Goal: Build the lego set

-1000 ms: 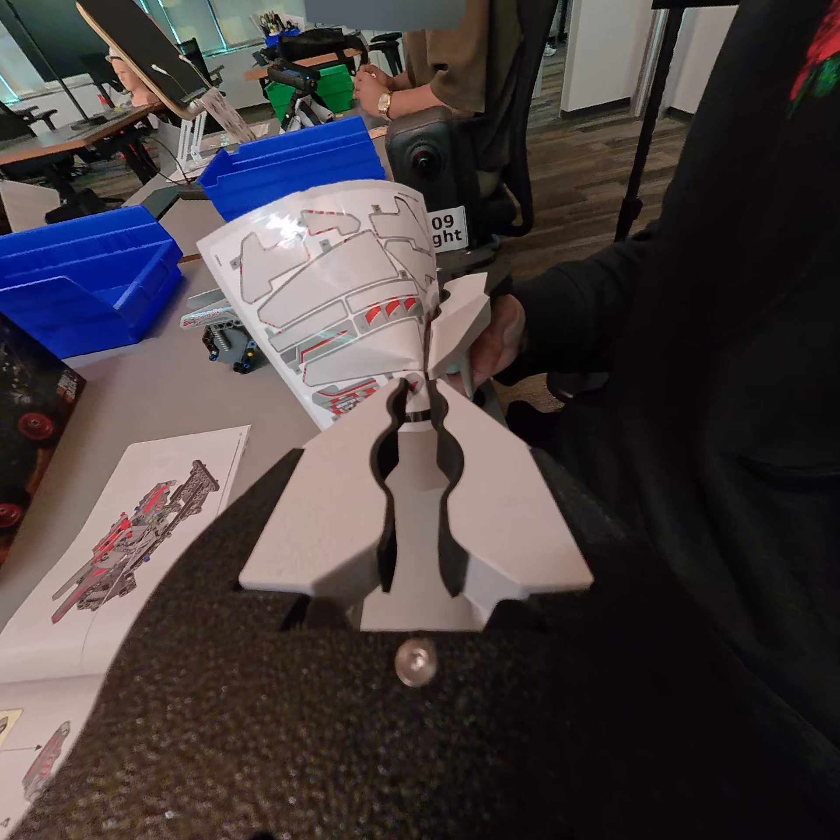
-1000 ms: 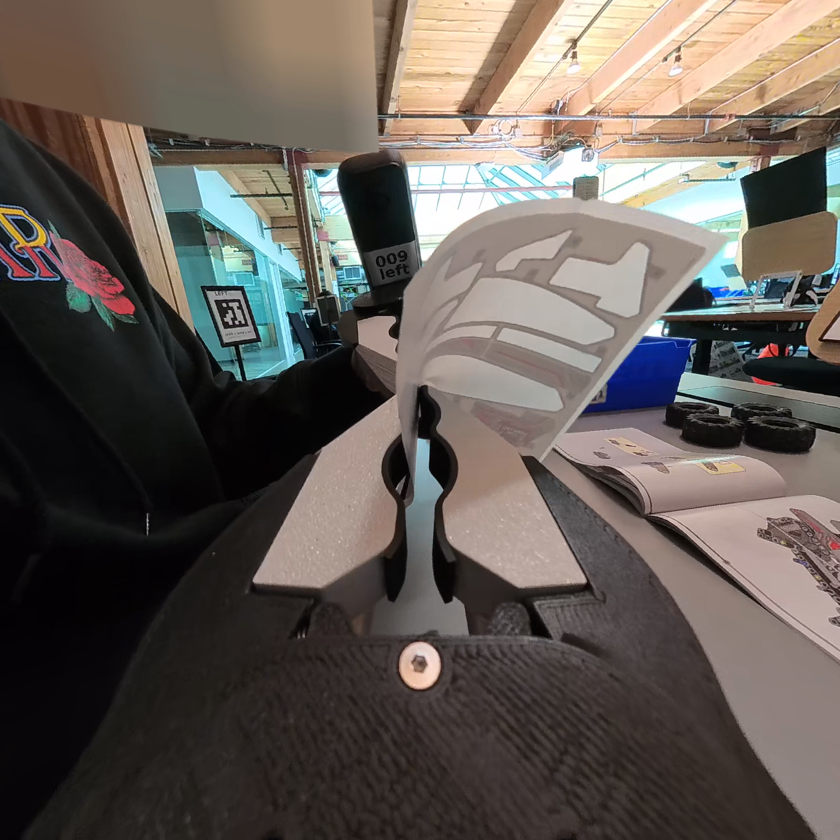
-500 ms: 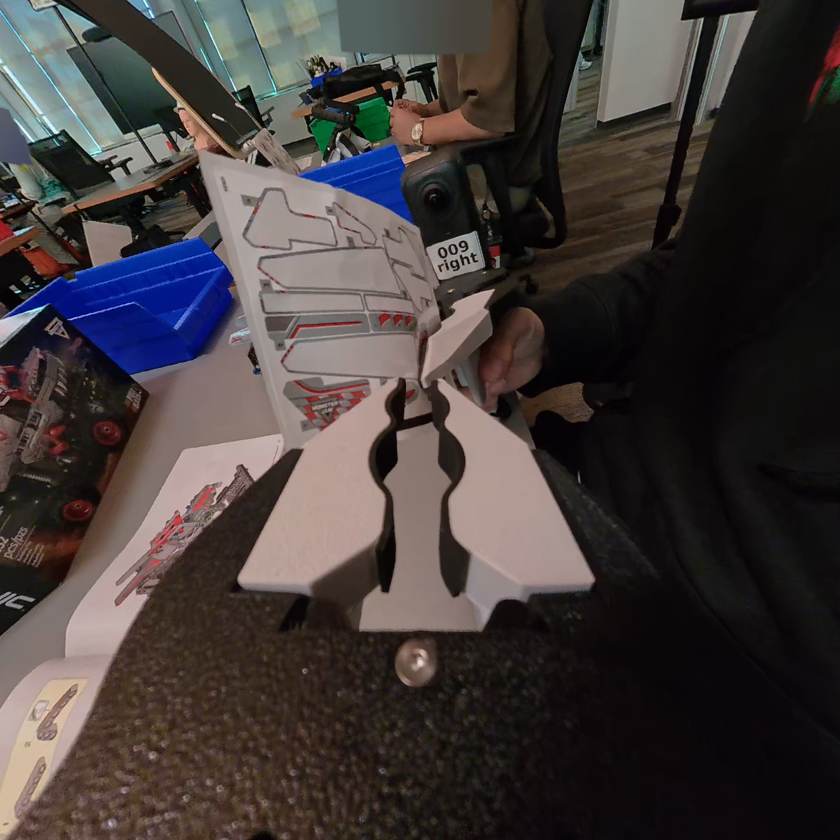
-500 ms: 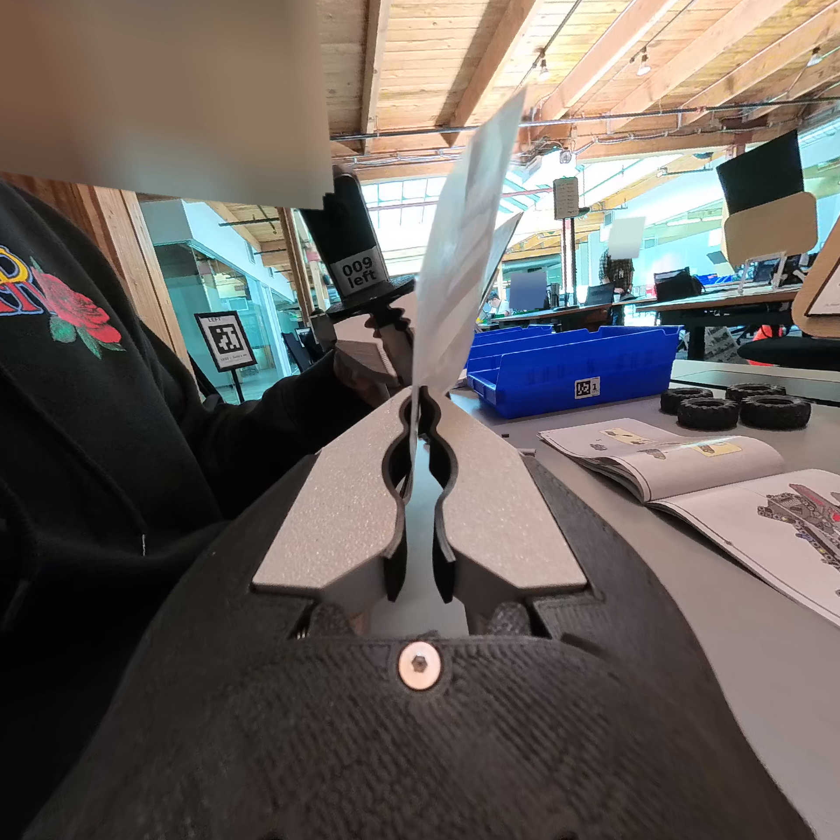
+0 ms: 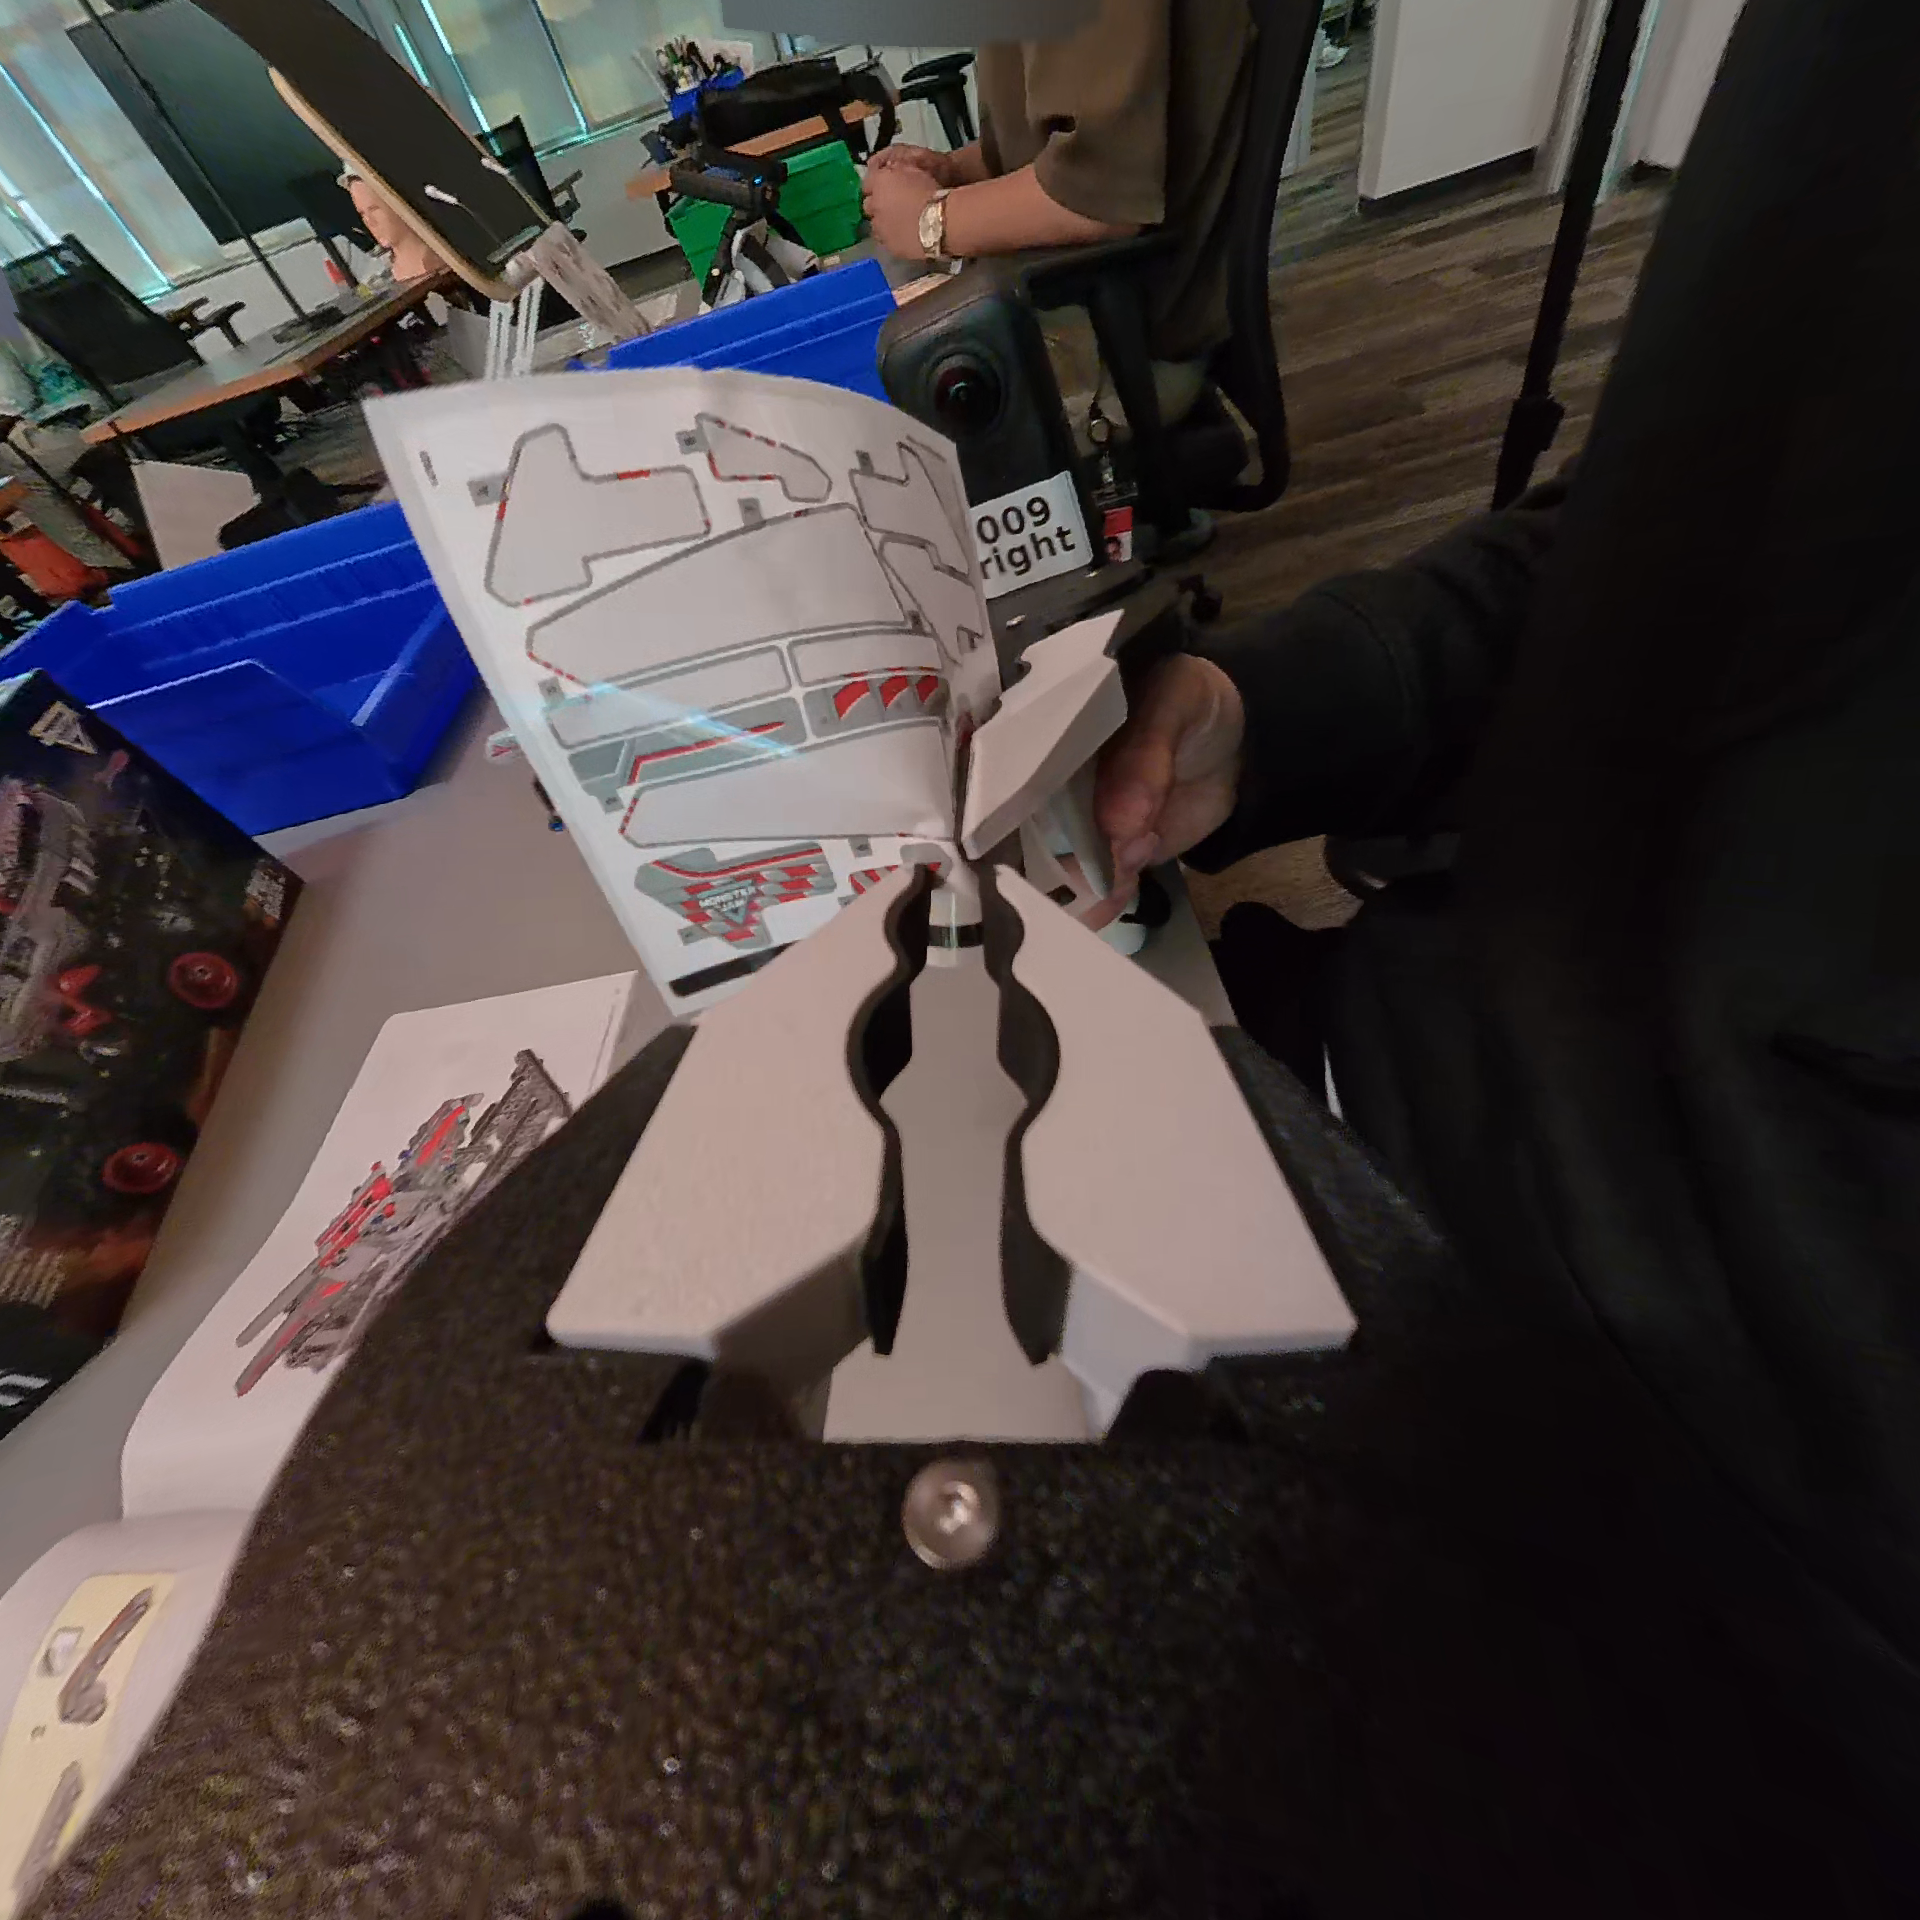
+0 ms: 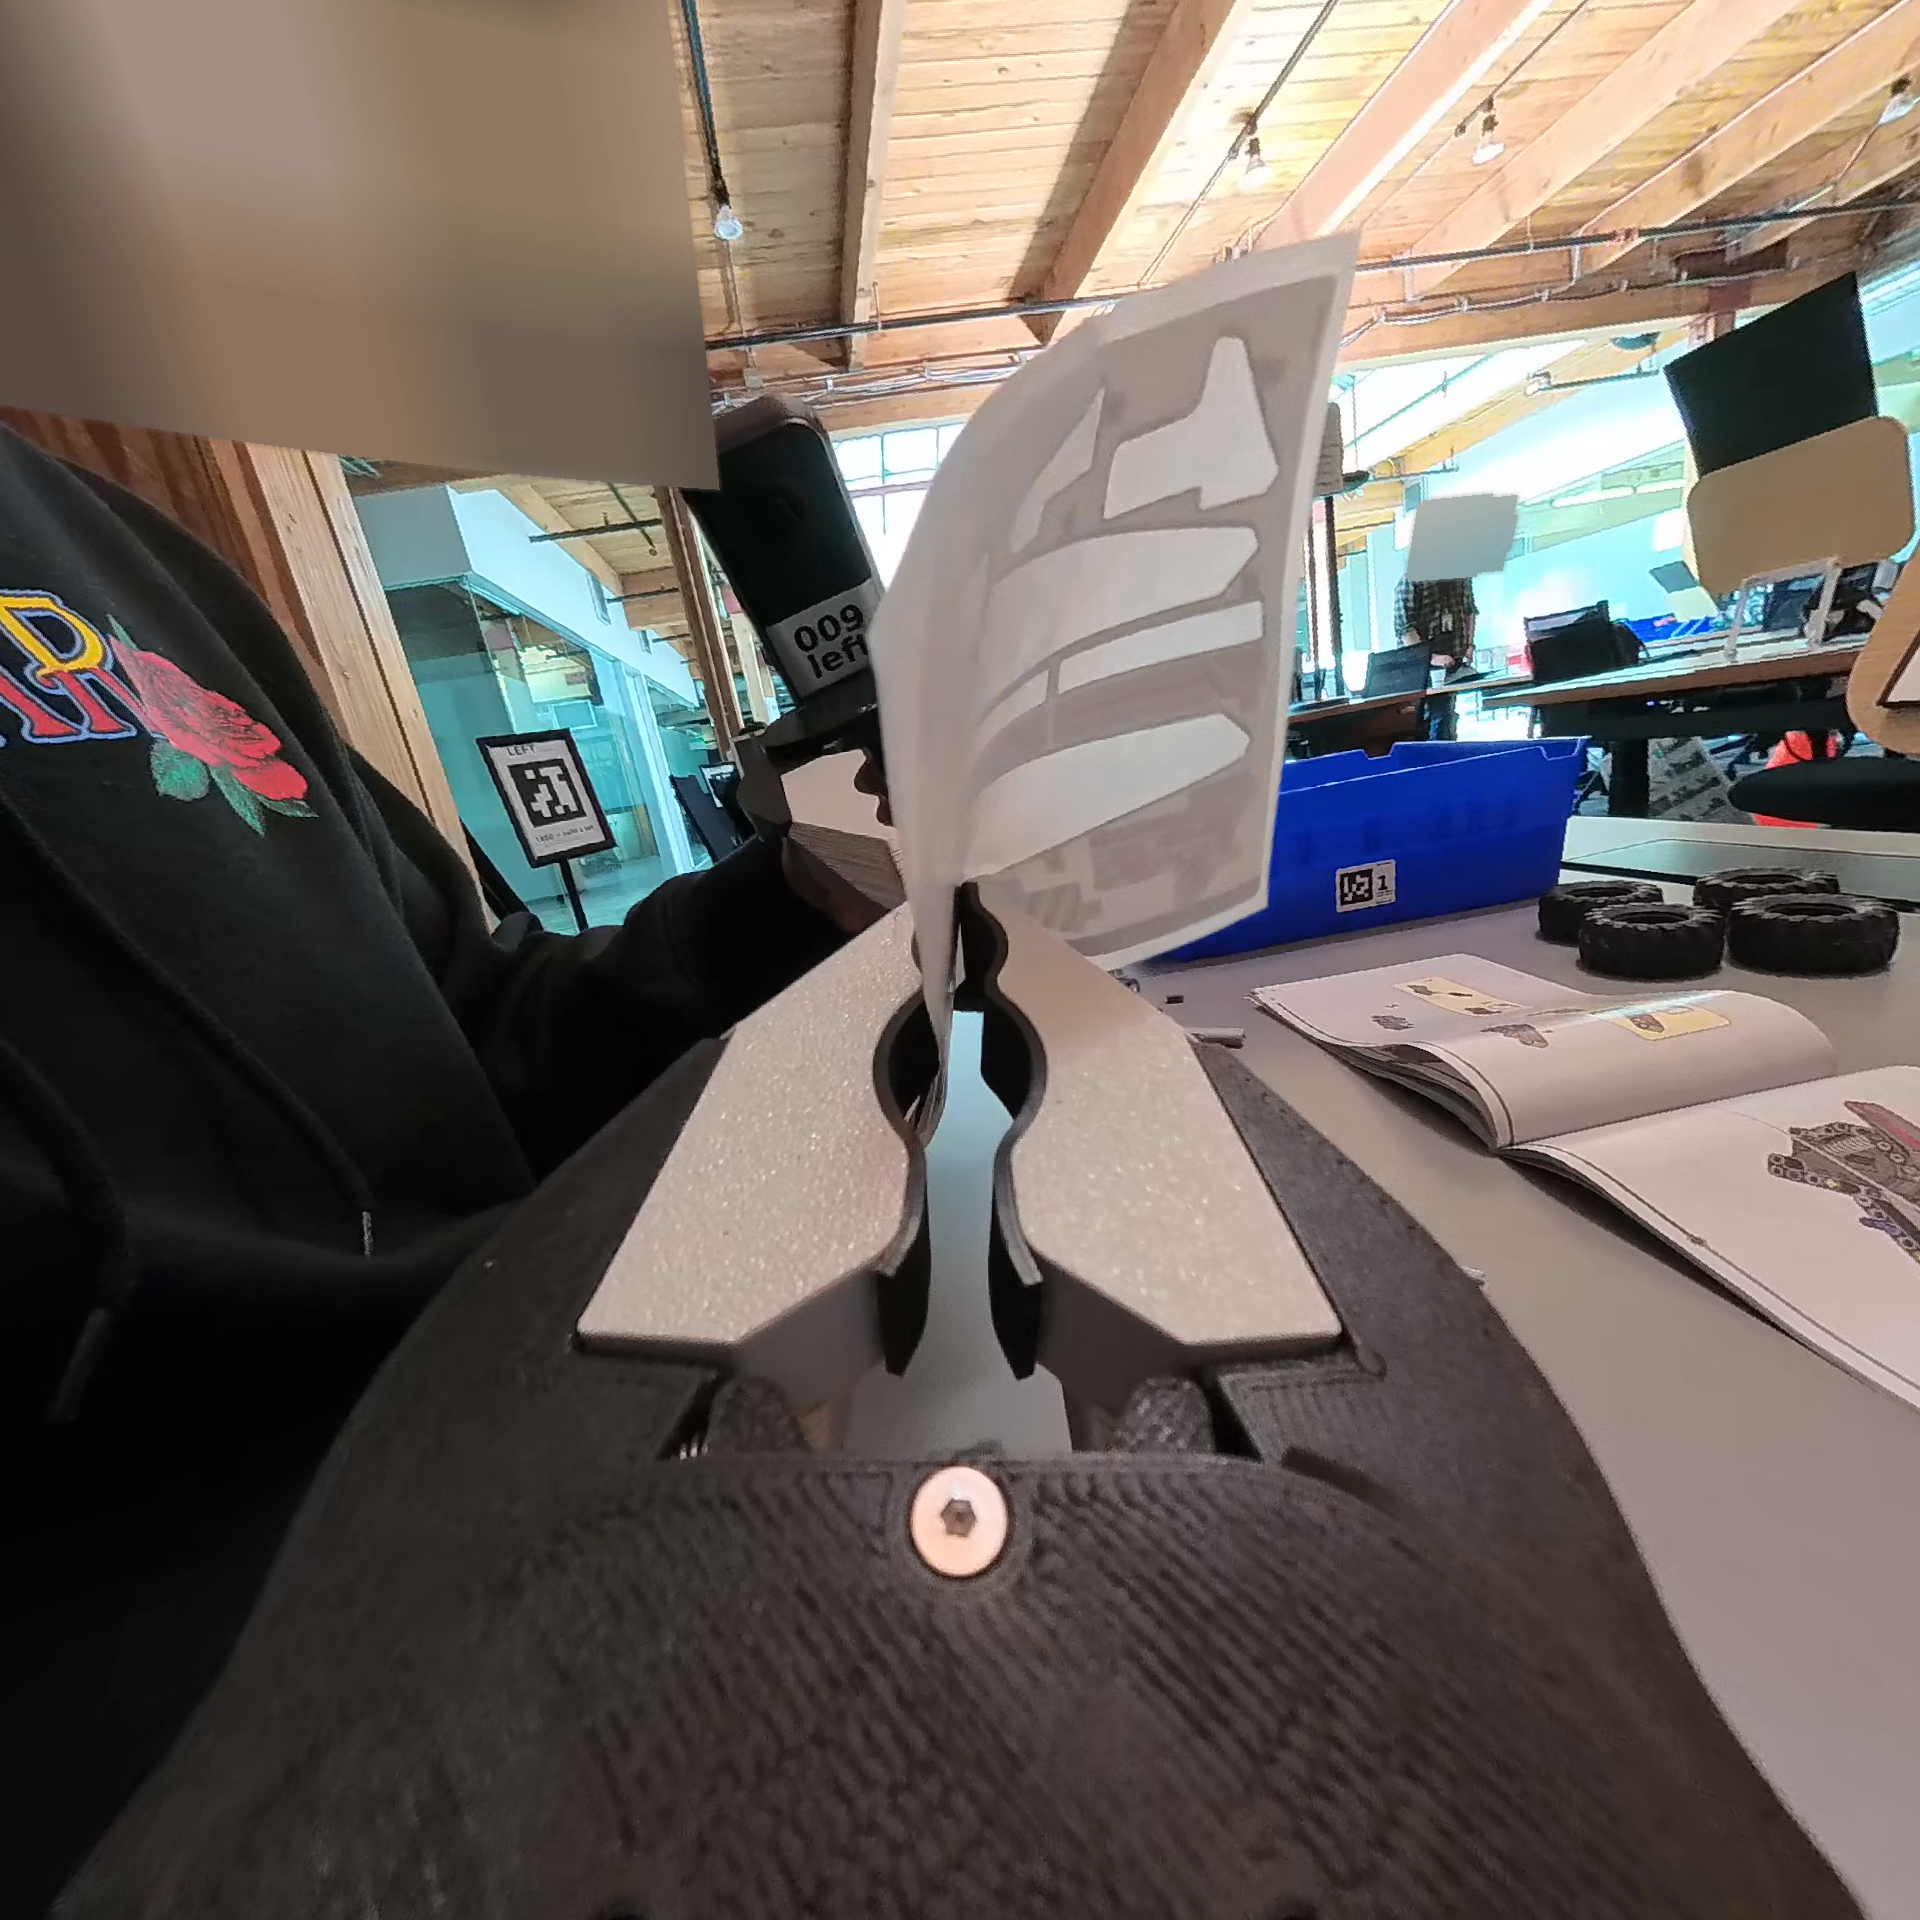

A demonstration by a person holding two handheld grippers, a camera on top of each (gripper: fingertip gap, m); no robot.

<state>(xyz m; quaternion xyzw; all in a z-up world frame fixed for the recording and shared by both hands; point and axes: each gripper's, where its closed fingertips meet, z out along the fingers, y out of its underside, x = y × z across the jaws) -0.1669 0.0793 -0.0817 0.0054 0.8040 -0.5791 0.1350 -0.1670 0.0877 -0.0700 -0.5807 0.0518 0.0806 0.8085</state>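
A white sticker sheet point(image 5: 727, 644) with grey and red shapes stands upright in the air above the grey table point(image 5: 447, 914). My right gripper point(image 6: 961, 914) is shut on the sheet's lower edge; the sheet's plain back point(image 6: 1122, 623) faces its camera. One right finger point(image 5: 1044, 727) shows in the left wrist view, pinching the sheet's lower right corner. My left gripper point(image 5: 956, 883) sits just below that corner, its jaws a narrow gap apart with a bit of white showing between them. In the right wrist view the left gripper's body point(image 6: 800, 582) is mostly hidden behind the sheet.
An open instruction booklet point(image 5: 416, 1143) lies on the table, also in the right wrist view point(image 6: 1558, 1049). Blue bins point(image 5: 260, 675) point(image 6: 1434, 821) stand at the back. Several black tyres point(image 6: 1714, 925) lie far right. The dark set box point(image 5: 104, 1039) lies left. A person point(image 5: 1081, 156) sits behind. Less than 4 cm separates the two grippers' tips.
The sheet has swung round: edge-on to the right camera half a second ago, it now shows its back and curves over. Both grippers stay near its lower corner.
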